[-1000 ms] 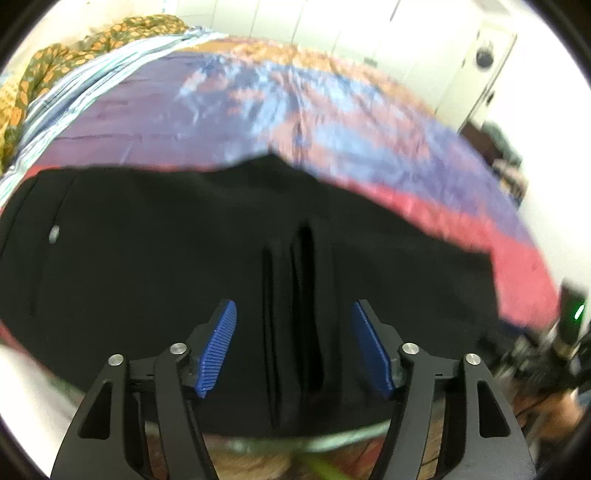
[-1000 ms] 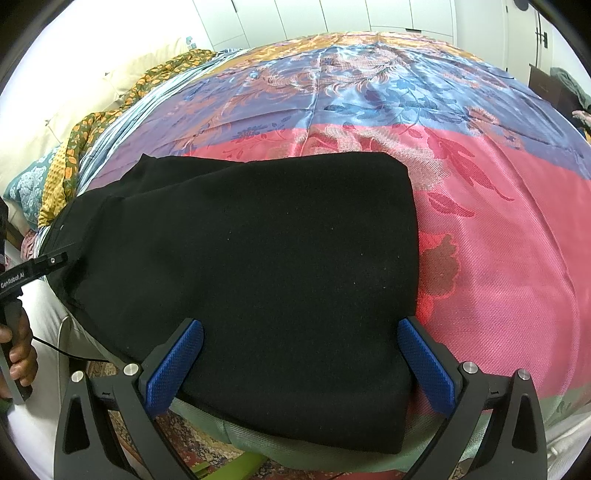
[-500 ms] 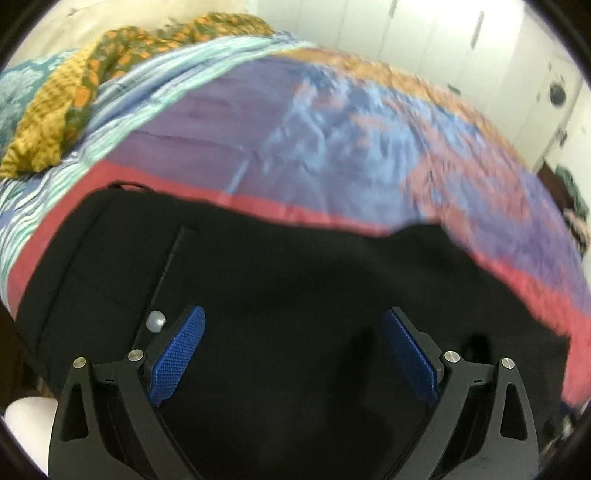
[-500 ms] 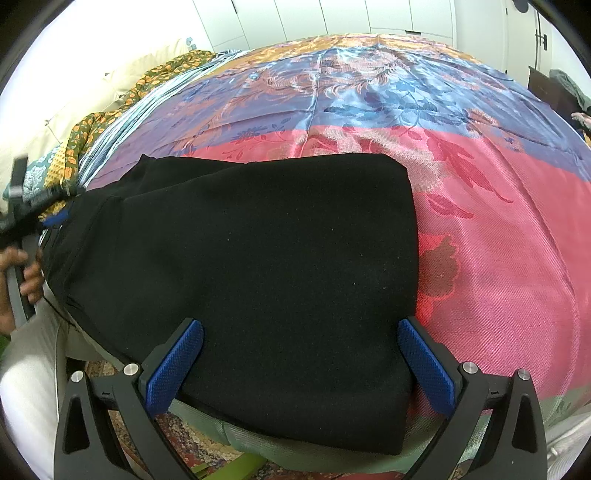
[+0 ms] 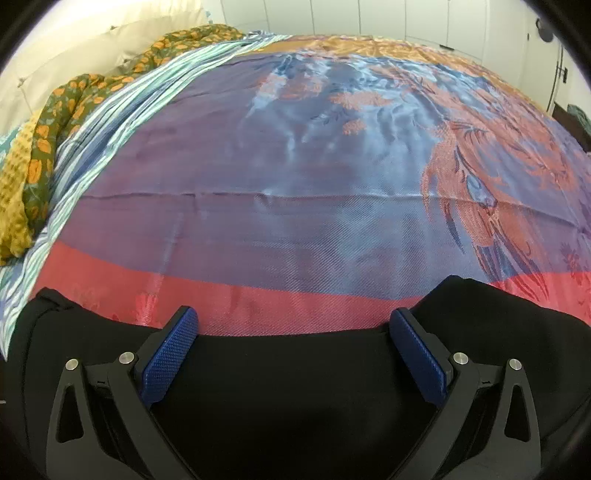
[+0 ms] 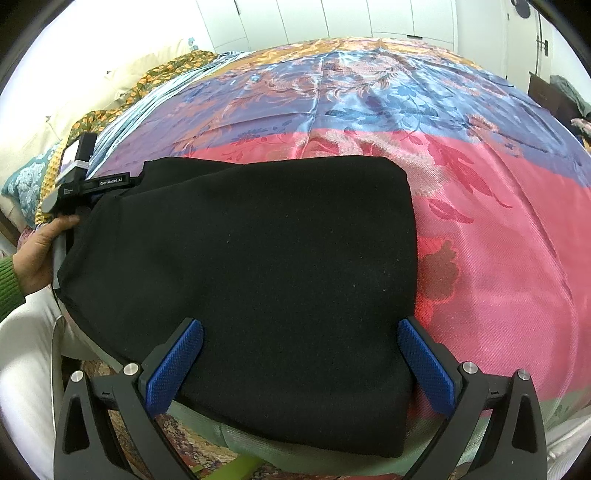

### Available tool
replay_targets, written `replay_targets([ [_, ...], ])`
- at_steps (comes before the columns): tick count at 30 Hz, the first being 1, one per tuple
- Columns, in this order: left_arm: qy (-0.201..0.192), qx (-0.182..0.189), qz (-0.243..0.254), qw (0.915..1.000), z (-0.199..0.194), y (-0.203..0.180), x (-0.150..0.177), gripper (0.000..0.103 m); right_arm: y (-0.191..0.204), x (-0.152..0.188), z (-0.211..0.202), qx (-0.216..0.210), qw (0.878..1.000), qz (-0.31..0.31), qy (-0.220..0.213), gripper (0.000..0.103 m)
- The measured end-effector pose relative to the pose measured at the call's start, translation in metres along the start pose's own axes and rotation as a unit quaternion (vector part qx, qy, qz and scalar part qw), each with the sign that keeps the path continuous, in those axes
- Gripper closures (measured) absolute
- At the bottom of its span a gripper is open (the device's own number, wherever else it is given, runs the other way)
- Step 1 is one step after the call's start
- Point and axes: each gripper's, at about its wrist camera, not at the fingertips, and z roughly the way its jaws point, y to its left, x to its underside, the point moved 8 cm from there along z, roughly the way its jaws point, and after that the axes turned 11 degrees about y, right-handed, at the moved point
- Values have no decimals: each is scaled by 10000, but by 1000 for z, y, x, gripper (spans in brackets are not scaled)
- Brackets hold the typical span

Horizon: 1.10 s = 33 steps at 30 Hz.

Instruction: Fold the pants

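The black pants (image 6: 266,277) lie folded on the bed near its front edge. In the left wrist view they (image 5: 295,398) fill the bottom of the frame. My left gripper (image 5: 293,349) is open, above the pants' far edge at their left end; it also shows in the right wrist view (image 6: 107,182), held by a hand. My right gripper (image 6: 301,362) is open and empty, over the near right part of the pants, jaws wide apart.
A satin bedspread (image 6: 498,240) in pink, blue and orange covers the bed. A yellow-green floral cloth (image 5: 33,158) and pillows (image 6: 22,177) lie at the left. White wardrobe doors (image 6: 332,18) stand behind. A patterned rug (image 6: 192,454) shows below the bed's front edge.
My left gripper has swung left and forward along the pants to their far left edge, now facing across the bed. My right gripper has stayed still and open.
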Motion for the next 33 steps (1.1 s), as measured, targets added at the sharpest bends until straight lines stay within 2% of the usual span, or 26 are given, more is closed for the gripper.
replay_targets([
  [33, 67, 10, 0, 10000, 0, -1, -2, 0, 2, -1, 1, 47, 9999, 94, -38, 0],
])
